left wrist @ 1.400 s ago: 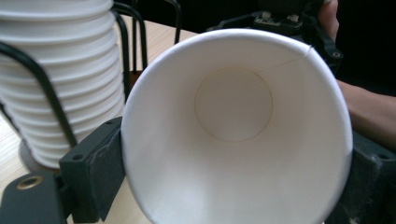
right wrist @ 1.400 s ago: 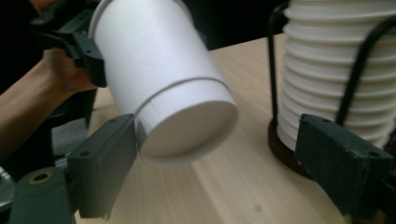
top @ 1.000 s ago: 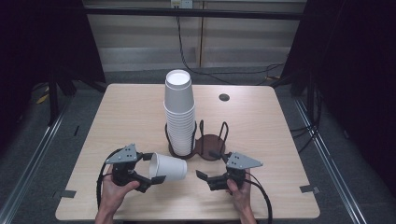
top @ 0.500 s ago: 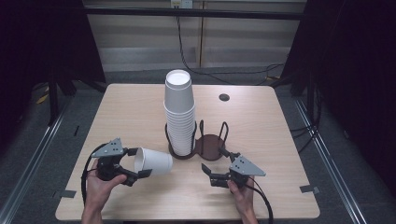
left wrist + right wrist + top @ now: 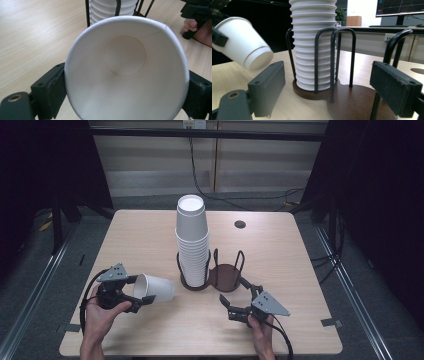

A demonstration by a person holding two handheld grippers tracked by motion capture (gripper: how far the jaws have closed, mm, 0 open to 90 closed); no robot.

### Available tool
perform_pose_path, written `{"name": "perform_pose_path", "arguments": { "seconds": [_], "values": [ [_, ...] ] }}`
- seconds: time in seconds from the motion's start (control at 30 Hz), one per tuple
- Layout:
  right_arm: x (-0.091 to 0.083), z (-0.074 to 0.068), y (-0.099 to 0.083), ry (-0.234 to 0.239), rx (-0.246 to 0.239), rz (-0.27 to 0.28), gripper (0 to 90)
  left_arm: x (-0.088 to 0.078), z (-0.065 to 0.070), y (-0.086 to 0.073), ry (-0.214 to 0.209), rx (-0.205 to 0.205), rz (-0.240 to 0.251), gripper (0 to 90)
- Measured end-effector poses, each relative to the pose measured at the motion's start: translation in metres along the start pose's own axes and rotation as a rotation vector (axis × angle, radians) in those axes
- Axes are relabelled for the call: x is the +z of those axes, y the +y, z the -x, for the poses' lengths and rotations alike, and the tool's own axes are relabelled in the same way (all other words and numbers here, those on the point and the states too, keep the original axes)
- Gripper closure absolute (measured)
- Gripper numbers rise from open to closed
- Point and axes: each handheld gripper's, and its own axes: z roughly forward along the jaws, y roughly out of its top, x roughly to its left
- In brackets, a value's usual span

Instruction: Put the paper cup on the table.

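The left gripper (image 5: 125, 100) clamps a white paper cup (image 5: 125, 72) by its rim, one black jaw at 9 o'clock, the other at 3 o'clock. The cup's mouth faces the camera. At 12 o'clock a cup stack (image 5: 113, 8) stands in a black wire rack (image 5: 87, 12). At 2 o'clock a hand (image 5: 200, 30) rests on the wooden table (image 5: 37, 37).

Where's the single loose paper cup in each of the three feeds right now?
High view: the loose cup lies sideways at lower left, clamped in the left gripper.
Left gripper view: centre frame, mouth toward the camera, between the jaws.
Right gripper view: upper left, tilted, base nearer.
Shared landmark: the cup stack in its wire holder.
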Motion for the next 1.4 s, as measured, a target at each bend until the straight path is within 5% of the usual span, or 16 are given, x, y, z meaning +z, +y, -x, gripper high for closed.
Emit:
{"name": "perform_pose_path", "arguments": {
  "seconds": [0.17,0.5,0.93,1.4],
  "values": [
    [-0.001,-0.001,0.000,-0.001,-0.007,0.003,12.5,-0.005,-0.007,0.012,0.029,-0.001,-0.015,9.9],
    [-0.001,-0.001,0.000,0.008,-0.007,0.002,12.7,0.001,-0.024,0.033,0.070,0.007,-0.119,9.6],
    [-0.001,-0.001,0.000,0.006,-0.008,0.003,12.8,0.016,-0.048,0.055,0.159,0.023,-0.297,9.3],
    [-0.001,-0.001,0.000,0.005,-0.008,0.003,12.8,0.034,-0.067,0.068,0.209,0.024,-0.489,8.5]
  ]
}}
